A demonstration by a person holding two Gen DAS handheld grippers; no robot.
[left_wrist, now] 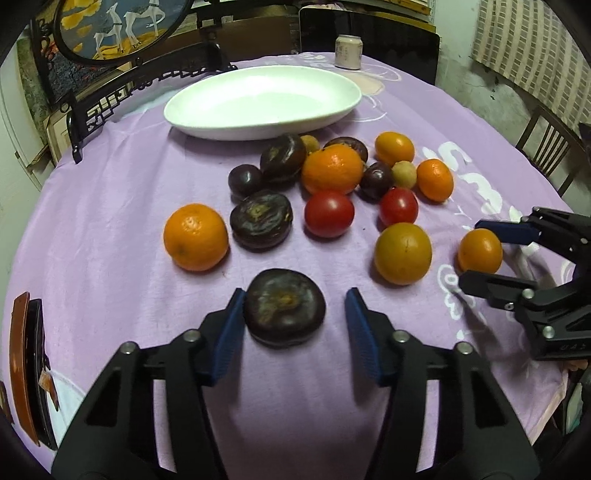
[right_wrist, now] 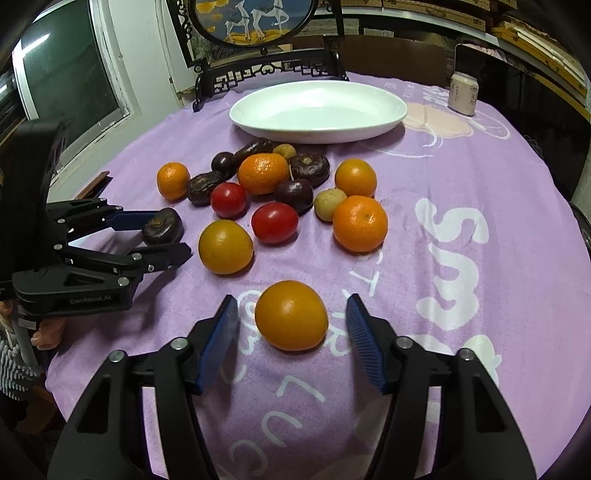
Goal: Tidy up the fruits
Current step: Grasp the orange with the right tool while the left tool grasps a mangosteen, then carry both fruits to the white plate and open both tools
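Observation:
Several fruits lie on a purple tablecloth [left_wrist: 110, 236] in front of an empty white oval plate [left_wrist: 262, 101]: oranges, red tomatoes, dark purple fruits. My left gripper [left_wrist: 293, 314] is open around a dark purple flat fruit [left_wrist: 284, 306]; its left pad touches the fruit, the right pad stands apart. My right gripper [right_wrist: 291, 317] is open around a yellow-orange fruit [right_wrist: 291, 315], with gaps on both sides. In the left wrist view the right gripper [left_wrist: 476, 251] straddles that fruit [left_wrist: 479, 250]. In the right wrist view the left gripper [right_wrist: 164, 232] straddles the dark fruit [right_wrist: 162, 226].
A white can [left_wrist: 348, 51] stands behind the plate [right_wrist: 317, 110], also in the right wrist view [right_wrist: 463, 93]. A dark carved frame with a deer picture [right_wrist: 255, 22] stands at the far table edge. A brown and black object [left_wrist: 27, 365] lies at the left edge.

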